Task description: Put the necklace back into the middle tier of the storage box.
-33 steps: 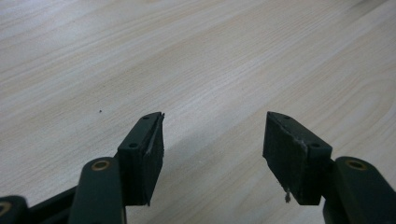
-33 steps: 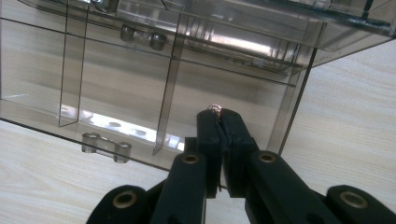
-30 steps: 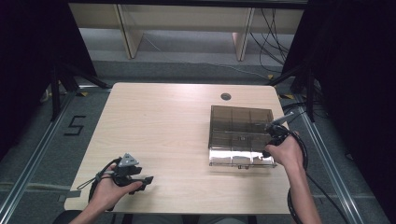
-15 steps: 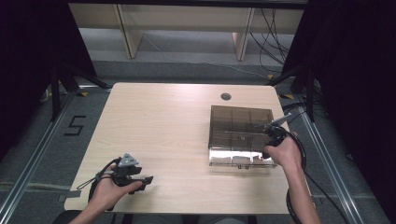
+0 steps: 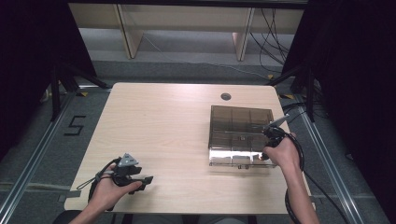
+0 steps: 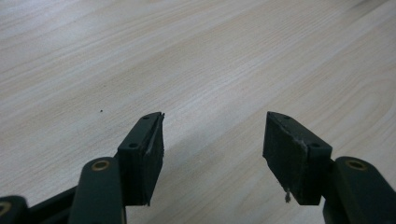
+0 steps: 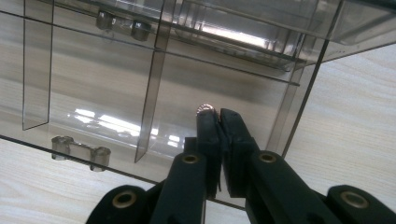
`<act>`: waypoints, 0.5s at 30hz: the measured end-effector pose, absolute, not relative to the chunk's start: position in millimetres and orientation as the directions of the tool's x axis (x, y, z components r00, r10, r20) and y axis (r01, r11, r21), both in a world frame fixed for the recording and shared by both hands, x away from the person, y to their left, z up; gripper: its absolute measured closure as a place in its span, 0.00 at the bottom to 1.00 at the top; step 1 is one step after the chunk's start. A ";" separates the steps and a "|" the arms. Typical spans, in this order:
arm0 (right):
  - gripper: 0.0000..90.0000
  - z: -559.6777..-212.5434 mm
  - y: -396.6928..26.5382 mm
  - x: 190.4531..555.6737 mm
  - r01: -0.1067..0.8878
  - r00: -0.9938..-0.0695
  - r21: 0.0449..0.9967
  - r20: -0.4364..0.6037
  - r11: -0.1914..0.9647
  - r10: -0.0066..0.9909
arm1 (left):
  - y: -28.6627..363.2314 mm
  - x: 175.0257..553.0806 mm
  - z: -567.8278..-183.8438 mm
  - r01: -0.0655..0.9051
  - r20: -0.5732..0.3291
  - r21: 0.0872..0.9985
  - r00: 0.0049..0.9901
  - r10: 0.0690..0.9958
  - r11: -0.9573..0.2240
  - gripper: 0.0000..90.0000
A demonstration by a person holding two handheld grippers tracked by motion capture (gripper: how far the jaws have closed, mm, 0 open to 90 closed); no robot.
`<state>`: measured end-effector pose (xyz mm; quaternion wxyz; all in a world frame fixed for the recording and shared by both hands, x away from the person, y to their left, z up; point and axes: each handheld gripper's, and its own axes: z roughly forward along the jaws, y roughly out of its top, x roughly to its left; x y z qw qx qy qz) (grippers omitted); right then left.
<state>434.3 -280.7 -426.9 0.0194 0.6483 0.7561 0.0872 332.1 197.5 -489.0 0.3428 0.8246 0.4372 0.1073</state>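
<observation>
Left gripper (image 5: 140, 179): low over the bare table (image 5: 163, 126) near its front left corner, jaws spread wide with nothing between them.
Clear box (image 5: 240, 135): smoke-tinted, compartmented, on the table's right half.
Right gripper (image 7: 217, 116): jaws pinched together on a small coppery coin-like piece (image 7: 205, 108) over a box compartment.
</observation>
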 end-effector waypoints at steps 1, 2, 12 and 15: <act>0.97 -426.9 -280.7 434.3 0.977 -0.159 0.157 0.084 0.144 0.984 | 197.5 332.1 -489.0 0.647 -0.123 0.659 0.595 0.794 -0.383 0.42; 0.97 -426.8 -280.8 434.4 0.977 -0.160 0.154 0.081 0.146 0.984 | 197.4 332.1 -489.1 0.648 -0.123 0.658 0.594 0.795 -0.382 0.42; 0.97 -429.2 -280.5 435.3 0.976 -0.167 0.158 0.084 0.152 0.982 | 197.5 331.9 -488.6 0.644 -0.127 0.661 0.602 0.788 -0.385 0.42; 0.97 -429.7 -280.2 435.1 0.976 -0.163 0.163 0.086 0.147 0.983 | 197.6 332.1 -488.8 0.646 -0.121 0.658 0.597 0.793 -0.386 0.42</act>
